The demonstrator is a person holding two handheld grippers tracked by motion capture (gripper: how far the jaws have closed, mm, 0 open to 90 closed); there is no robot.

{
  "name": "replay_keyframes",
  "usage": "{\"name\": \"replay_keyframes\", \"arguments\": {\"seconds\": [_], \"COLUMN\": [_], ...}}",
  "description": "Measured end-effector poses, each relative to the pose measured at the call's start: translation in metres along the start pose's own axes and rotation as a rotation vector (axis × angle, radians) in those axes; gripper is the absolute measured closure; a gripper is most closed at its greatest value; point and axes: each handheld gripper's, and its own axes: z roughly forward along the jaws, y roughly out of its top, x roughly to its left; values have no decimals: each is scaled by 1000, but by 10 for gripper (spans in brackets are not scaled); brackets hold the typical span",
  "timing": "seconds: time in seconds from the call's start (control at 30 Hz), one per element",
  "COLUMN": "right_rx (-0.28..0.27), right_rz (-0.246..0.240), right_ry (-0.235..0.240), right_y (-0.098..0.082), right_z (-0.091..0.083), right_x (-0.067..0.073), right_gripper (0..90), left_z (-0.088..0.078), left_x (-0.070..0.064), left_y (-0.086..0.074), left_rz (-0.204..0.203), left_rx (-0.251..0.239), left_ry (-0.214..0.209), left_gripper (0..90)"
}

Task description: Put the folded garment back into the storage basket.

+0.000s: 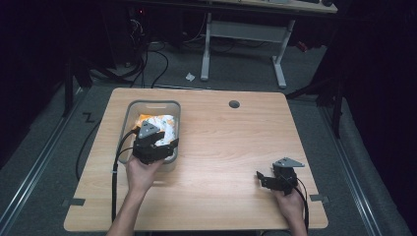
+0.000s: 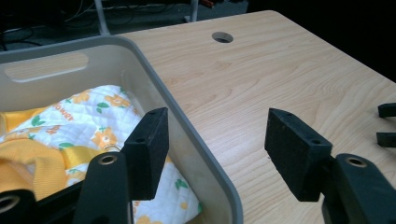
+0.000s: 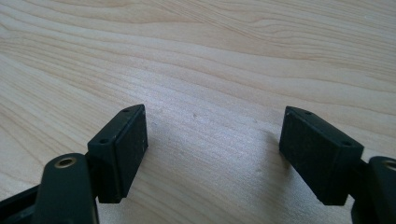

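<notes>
On table from above: left gripper [image 1: 156, 147] over near right rim of grey bin [image 1: 129, 109], jaws apart, holding nothing. Floral cloth bag [image 1: 160, 123] sits inside bin. Right gripper [image 1: 266, 178] parked well apart on bare wood, jaws apart too.

Left gripper view: jaws straddle bin wall; quilted white fabric, orange flowers, yellow strap [image 2: 35, 161]. Looks soft, crumpled. Guessing step is reach-in; next move needs dip down, pinch on strap.

Right gripper view: empty jaws wide over tabletop [image 3: 210, 60].

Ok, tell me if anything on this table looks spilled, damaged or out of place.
Nothing stands out. The grey bin sits upright on the table with the floral quilted cloth bunched inside it, nothing spilled over. The left tool is open, astride the bin's side wall; the right tool is open above bare wood.
</notes>
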Motion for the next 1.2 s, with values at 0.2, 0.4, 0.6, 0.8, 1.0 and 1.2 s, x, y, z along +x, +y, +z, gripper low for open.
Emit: {"name": "replay_keyframes", "arguments": {"seconds": [0.2,0.4,0.6,0.8,1.0,1.2], "right_rx": [0,0,0,0,0,0], "right_rz": [0,0,0,1,0,0], "right_ry": [0,0,0,0,0,0], "right_y": [0,0,0,0,0,0], "right_z": [0,0,0,0,0,0], "right_x": [0,0,0,0,0,0], "right_gripper": [236,236,236,237,236,237], "left_z": [-1,1,6,8,14,19], "left_x": [-9,-16,-24,-31,-39,-47], "left_y": [-1,-4,-8,-11,-15,-17], "left_rz": [12,11,21,20,29,40], "left_rx": [-8,-8,2,1,13,16], "left_ry": [-22,-46,-73,-96,-124,-141], "left_gripper": [401,401,400,400,400,399]}}
